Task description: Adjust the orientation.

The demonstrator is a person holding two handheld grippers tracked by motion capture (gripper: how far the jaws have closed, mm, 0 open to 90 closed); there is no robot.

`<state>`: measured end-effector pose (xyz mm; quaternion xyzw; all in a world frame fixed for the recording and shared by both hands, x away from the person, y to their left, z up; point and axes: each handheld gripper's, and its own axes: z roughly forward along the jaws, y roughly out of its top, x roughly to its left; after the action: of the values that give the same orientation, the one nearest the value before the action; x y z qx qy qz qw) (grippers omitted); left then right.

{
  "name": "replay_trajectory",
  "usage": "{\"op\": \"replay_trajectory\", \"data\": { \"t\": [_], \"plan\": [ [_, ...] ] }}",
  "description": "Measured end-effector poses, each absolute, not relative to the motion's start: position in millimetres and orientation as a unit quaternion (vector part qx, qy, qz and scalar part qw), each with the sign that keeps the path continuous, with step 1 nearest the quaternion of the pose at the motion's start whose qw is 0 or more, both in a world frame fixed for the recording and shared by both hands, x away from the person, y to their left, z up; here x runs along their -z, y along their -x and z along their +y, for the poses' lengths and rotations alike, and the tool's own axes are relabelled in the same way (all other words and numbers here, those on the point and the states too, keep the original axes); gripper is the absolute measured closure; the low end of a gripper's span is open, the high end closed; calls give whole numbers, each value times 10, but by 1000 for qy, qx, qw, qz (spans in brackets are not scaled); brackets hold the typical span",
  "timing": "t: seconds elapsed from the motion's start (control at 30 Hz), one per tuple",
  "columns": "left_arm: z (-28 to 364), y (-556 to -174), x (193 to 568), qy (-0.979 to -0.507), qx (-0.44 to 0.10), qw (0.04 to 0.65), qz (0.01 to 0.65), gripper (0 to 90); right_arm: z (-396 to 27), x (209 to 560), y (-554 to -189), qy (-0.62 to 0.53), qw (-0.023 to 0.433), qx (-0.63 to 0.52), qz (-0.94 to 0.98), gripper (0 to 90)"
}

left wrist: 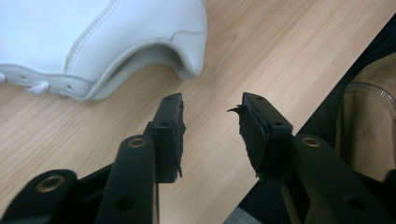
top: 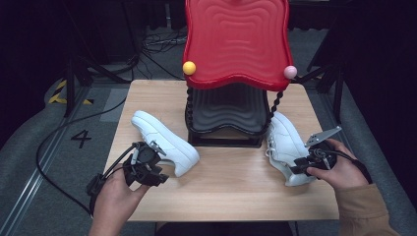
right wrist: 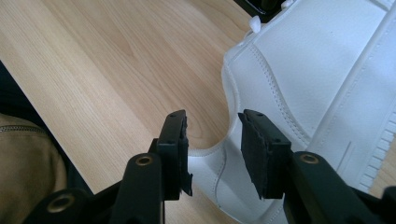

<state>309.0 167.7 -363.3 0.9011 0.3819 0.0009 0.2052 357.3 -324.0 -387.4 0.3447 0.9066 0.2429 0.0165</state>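
Two white sneakers lie on the wooden table. The left sneaker lies at an angle, its heel end toward the front. My left gripper hovers just beside that heel, open, with bare table between its jaws. The right sneaker lies beside the stand's right leg. My right gripper is open at its near end. The sneaker's curved collar edge lies in the gap between the jaws, and the pads stand clear of it.
A stand with a wavy red top and a black lower shelf occupies the table's back middle, with a yellow ball and a pink ball at its corners. The table's near edge is close behind both hands.
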Motion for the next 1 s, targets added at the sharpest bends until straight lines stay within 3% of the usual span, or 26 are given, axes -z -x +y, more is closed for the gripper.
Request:
{"op": "replay_trajectory", "data": {
  "t": [0.37,0.53,0.7,1.0],
  "plan": [
    [1656,-3146,3761,-902,-1,184,390,506,-3228,3880,-3564,-346,15,-247,905,602],
    [1613,-3203,3845,-902,-8,179,392,424,-3232,3894,-3550,-348,15,-245,905,598],
    [1569,-3295,3963,-901,6,199,384,440,-3229,3906,-3519,-348,15,-245,905,592],
    [1505,-3367,4141,-905,19,181,383,419,-3233,3925,-3508,-349,14,-245,904,582]
  ]
}}
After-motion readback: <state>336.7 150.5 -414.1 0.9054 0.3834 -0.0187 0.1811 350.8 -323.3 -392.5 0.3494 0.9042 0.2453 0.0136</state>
